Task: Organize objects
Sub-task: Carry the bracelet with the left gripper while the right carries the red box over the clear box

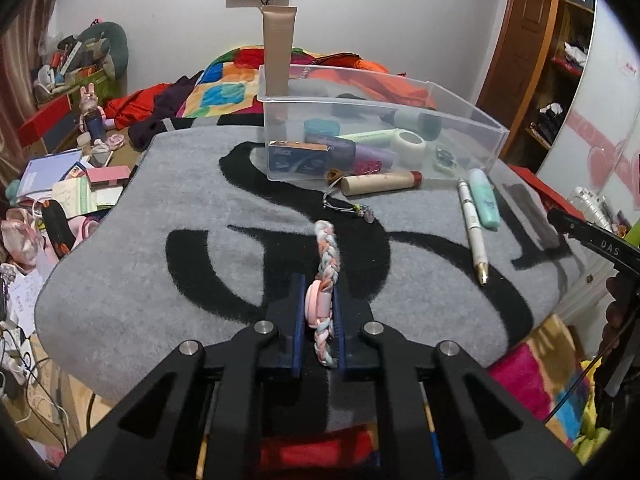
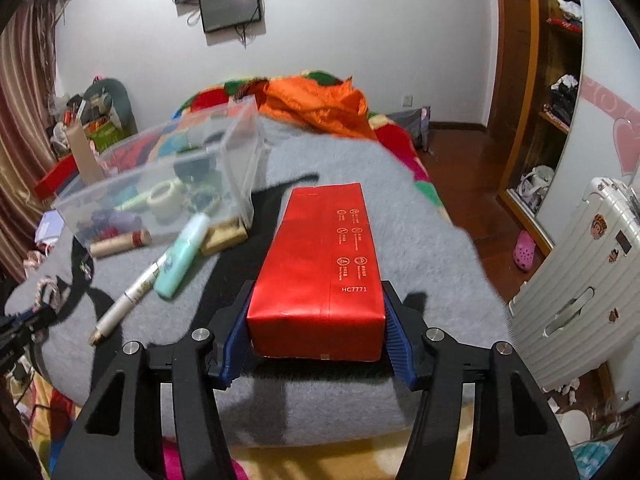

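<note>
Left gripper (image 1: 320, 312): fingers clamped on the braid (image 1: 327, 264), pinching it at the pink clip end. The braid sticks out past the tips, free end over the grey rug (image 1: 120, 300). Right gripper (image 2: 316, 332): fingers closed on the near end of the red box (image 2: 320, 268), blue pads flat on both long sides; far end of the box looks like it rests on the rug.

The bin (image 1: 460, 120) sits far centre on the rug, already holding tubes, a tape roll and a small blue box. Outside it, along its near wall: a brown tube (image 1: 380, 184), a pen (image 1: 474, 232) and a mint bottle (image 1: 484, 200) to the right.

Step in hand, as I read it: both pickups made, next is the carry to the bin.

Tips:
- Lift the braid straight up first so its tail clears the rug, then go over the near wall and drop into a free gap.
- Box grip is end-only, so it will want to droop. Keep it level and move slowly.
- One hand at a time over the bin to avoid a clash.
- Mind the tall tube (image 1: 278, 48) standing at the bin's far left corner.
</note>
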Tool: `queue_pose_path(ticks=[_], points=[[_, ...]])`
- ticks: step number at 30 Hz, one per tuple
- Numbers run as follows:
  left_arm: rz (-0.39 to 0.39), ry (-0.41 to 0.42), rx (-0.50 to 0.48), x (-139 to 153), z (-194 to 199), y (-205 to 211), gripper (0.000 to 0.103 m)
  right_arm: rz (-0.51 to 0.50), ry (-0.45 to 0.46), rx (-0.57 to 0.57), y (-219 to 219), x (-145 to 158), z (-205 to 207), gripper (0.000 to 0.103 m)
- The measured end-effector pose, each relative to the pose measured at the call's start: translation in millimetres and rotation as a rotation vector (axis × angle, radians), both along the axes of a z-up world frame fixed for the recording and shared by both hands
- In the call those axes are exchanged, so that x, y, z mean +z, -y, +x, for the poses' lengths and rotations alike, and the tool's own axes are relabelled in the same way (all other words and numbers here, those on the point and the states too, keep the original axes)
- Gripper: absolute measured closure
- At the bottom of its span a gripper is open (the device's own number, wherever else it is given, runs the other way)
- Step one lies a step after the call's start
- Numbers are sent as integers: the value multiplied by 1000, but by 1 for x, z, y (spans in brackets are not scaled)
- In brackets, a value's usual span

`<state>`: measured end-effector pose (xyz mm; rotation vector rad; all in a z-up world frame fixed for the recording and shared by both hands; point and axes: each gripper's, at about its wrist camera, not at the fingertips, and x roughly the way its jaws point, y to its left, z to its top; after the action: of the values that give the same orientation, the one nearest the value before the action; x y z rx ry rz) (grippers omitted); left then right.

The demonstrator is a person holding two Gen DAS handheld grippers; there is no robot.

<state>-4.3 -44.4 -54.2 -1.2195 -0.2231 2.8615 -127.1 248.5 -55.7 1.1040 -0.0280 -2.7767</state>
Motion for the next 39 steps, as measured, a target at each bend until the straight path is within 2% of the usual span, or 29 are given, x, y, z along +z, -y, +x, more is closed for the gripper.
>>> queue_pose_path(ticks=[6,16,31,39], points=[[-5,-26,-14,14,-4,-10,92,-6,-64,25,7,24,7,49],[-20,-125,-45,58,-16,-22,92,10,-152,111,36,53,4,49],[-25,-182,-71,94,-67,-31,92,3,-181,187,67,64,-37,49],[-3,-161,-58,90,-103,-26,92,-8,-165,227,84,61,-65,49]])
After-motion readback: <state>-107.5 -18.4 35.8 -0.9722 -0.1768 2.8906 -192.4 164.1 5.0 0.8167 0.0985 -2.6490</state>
